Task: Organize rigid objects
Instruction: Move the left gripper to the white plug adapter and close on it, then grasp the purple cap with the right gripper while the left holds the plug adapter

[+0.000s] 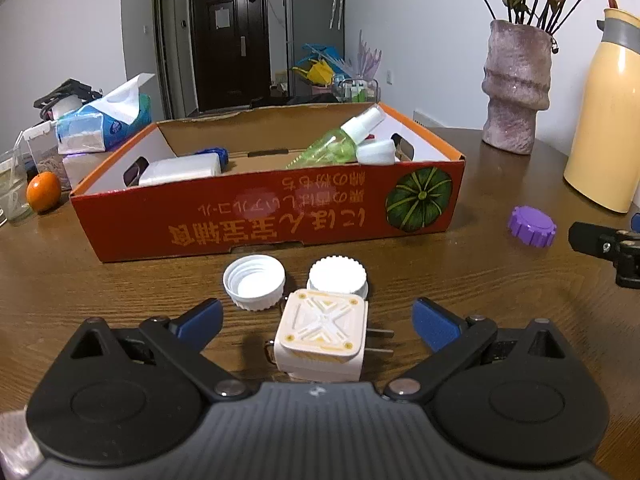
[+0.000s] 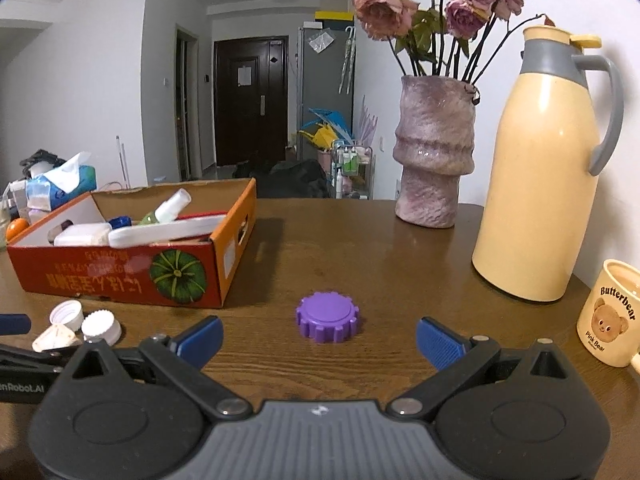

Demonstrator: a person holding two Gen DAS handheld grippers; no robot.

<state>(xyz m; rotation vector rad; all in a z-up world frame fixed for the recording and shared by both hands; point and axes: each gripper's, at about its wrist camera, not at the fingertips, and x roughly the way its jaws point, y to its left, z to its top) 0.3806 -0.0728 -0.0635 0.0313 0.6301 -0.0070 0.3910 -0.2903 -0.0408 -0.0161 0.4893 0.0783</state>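
While both sets of jaws stand wide open and hold nothing, the risks lie in how each closes on what sits between its fingers. Furthest left on the tabletop (image 1: 120, 288), an open white cap (image 1: 254, 282) lies mouth-up, touching or nearly touching a ridged white lid (image 1: 338, 276); both sit just beyond the white plug adapter (image 1: 322, 334), which lies between the fingers of the left gripper (image 1: 316, 322) with its metal prongs pointing right. A squeeze across those prongs would likely make the adapter twist or skid, and it could knock the two caps aside. Behind them, the orange cardboard box (image 1: 248, 216) already holds a green spray bottle (image 1: 340, 142) and other white items; its near wall is tall enough that a low carry might clip it. Further right, the purple ridged lid (image 2: 328, 316) lies flat, just ahead of the right gripper (image 2: 320, 338). Being low and round, it could slip out from under closing fingers.
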